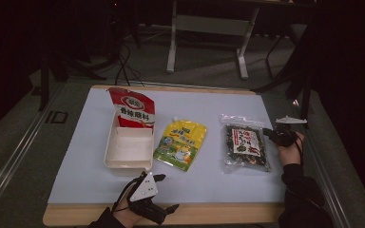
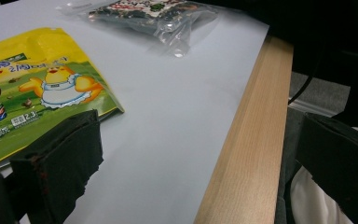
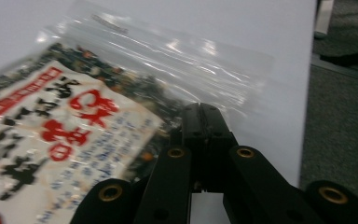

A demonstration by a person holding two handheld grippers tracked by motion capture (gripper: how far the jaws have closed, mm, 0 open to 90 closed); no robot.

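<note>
A clear bag of dark dried food with a red-and-white label [image 1: 244, 145] lies flat at the right of the white mat. My right gripper [image 1: 267, 133] is at that bag's right edge with its jaws together. In the right gripper view the gripper [image 3: 206, 109] has its tips over the clear plastic of the bag [image 3: 65, 121]; whether plastic is pinched I cannot tell. My left gripper [image 1: 168, 192] rests open near the front edge, just below the yellow pouch [image 1: 180, 142]. In its own view the gripper [image 2: 200, 123] has wide jaws with only mat and table edge between them.
A white tray [image 1: 128, 164] sits left of centre, with a red-and-white pouch [image 1: 133, 109] standing at its far end. The white mat [image 1: 209, 180] covers most of the wooden table [image 1: 218, 213]. Beyond the table are a grey floor and desk legs [image 1: 172, 42].
</note>
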